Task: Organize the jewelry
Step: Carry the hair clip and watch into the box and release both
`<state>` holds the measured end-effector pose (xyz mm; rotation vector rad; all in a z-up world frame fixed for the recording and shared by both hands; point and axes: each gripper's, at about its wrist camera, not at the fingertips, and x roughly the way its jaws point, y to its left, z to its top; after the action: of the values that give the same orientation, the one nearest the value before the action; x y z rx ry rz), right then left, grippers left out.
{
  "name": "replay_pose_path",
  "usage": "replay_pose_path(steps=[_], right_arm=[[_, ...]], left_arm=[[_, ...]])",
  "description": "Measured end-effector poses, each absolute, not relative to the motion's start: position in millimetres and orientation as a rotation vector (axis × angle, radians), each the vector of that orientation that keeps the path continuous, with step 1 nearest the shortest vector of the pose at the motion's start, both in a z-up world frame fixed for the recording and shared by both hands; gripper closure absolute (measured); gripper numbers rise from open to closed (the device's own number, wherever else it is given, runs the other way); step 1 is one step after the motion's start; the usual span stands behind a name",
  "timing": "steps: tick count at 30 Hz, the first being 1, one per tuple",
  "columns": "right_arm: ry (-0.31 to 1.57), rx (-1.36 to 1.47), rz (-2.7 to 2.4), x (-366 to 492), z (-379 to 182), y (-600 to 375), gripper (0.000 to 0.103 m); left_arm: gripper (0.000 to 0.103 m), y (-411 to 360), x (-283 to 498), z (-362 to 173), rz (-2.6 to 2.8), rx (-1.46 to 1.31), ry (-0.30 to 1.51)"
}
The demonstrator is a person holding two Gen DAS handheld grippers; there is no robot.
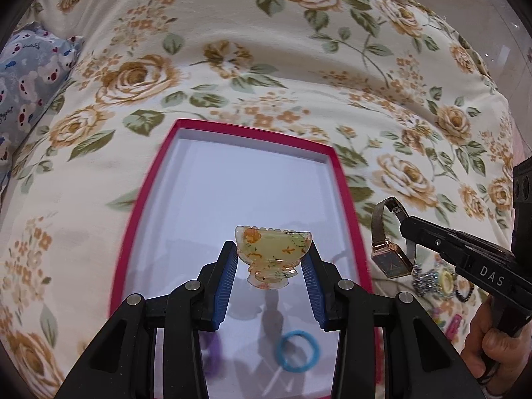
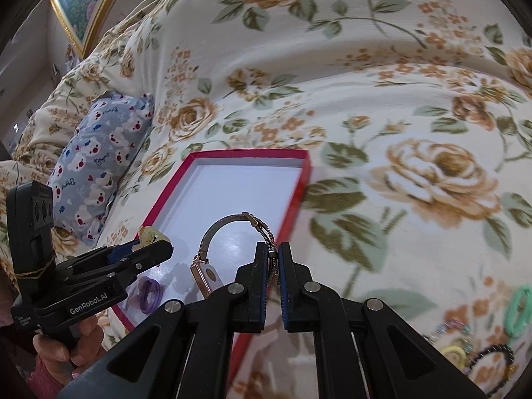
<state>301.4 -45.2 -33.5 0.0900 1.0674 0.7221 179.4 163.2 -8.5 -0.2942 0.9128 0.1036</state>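
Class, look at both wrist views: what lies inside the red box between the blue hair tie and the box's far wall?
In the left wrist view, only bare white floor of the box beyond the blue hair tie; the hair clip hangs above, in the left gripper.

The left gripper (image 1: 273, 259) has its jaws clamped on a hair claw clip (image 1: 273, 254). To its right, the right gripper (image 2: 273, 256) pinches a wristwatch (image 2: 232, 249) by its band.

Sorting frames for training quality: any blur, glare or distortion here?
Left wrist view: strong fisheye bending, dark vignette corners, the red box rim slightly smeared, hair clip sharp. Right wrist view: quilt motion-blurred, soft glare on the box floor, watch sharp.
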Motion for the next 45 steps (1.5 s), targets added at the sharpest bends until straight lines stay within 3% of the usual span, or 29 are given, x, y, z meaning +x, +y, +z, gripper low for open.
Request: replay_pose_path(steps=[15,30,40,42,44,45], right_arm=[[1.139,0.015,0.745,320,-71,15,0.097],[1.155,-0.052,0.767,322,-86,28,0.097],[1.157,-0.023,0.772,322,-82,26,0.091],[1.137,0.009,0.765,322,-76,19,0.091],[1.116,0.041,0.764,320,-67,10,0.088],[1.111,0.048,0.764,320,-64,8,0.082]], left_arm=[[0.065,200,232,-40,0.179,-0.275,0.984],[0.064,189,253,-61,0.207,-0.19,1.056],[0.063,185,250,-57,0.215,-0.167,1.058],[0.06,185,247,-54,0.211,-0.167,1.049],[0.044,183,242,-50,0.216,-0.157,1.038],[0.042,183,240,-48,0.224,-0.15,1.029]])
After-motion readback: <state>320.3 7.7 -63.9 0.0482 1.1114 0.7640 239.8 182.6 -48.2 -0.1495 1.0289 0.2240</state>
